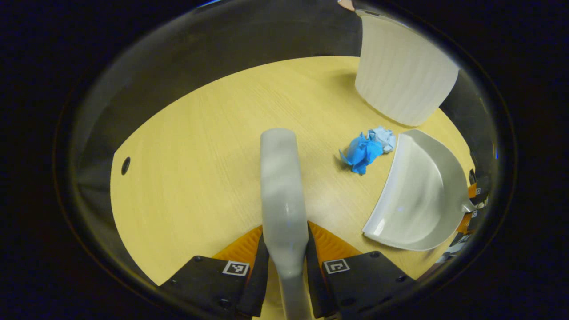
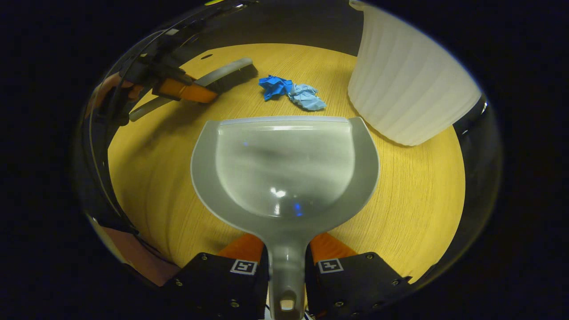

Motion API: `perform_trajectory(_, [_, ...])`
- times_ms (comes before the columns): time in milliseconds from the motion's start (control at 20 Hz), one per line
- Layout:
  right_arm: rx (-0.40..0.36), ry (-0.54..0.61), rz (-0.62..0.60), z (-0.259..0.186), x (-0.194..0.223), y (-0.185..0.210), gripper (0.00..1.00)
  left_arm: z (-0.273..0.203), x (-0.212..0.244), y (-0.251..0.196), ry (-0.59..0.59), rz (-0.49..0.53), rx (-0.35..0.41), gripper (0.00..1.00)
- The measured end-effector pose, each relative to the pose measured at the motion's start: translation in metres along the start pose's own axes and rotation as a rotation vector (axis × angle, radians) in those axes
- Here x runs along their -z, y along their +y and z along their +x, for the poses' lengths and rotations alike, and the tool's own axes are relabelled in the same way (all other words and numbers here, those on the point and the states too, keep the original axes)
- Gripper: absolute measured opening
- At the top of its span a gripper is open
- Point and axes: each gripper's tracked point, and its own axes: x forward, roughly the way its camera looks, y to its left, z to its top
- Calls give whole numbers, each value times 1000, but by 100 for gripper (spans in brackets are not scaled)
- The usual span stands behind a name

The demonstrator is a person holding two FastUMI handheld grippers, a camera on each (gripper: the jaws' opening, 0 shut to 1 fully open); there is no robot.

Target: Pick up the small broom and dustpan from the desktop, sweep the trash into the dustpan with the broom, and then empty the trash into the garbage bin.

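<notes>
A: What could go wrong here?

B: The trash (image 2: pixel 291 94) lies on the counter (image 2: pixel 413 195) just beyond the dustpan (image 2: pixel 284 164) lip, beside the bin (image 2: pixel 411 78). If the lip is lifted, the paper could be pushed underneath; a hard stroke could send it past the pan.

A: How are the tools held?

B: The broom (image 1: pixel 281 186) handle is clamped in the left gripper (image 1: pixel 286 262) jaws, pointed forward, left of the trash. The dustpan handle is pinched in the right gripper (image 2: pixel 286 271) jaws, the pan held low, open toward the trash.
</notes>
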Motion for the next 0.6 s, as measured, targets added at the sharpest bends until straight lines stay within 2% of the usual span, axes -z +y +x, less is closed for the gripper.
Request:
perform_trajectory(50, [-9,1,-5,0,0,-1,35,2,-5,-5,2,17,12,49])
perform_trajectory(100, [-16,0,-12,-1,-1,-3,35,2,-12,-10,2,34,27,43])
perform_trajectory(200, [-22,0,-16,-1,-2,-7,35,6,-25,-26,7,79,64,43])
perform_trajectory(250, [-25,1,-14,-1,-3,-8,35,7,-29,-33,13,93,79,50])
perform_trajectory(450, [-37,-1,-18,0,-5,-6,35,0,-41,-66,28,135,161,50])
perform_trajectory(600, [-47,-3,-21,-4,-14,10,35,-8,-41,-94,37,167,229,50])
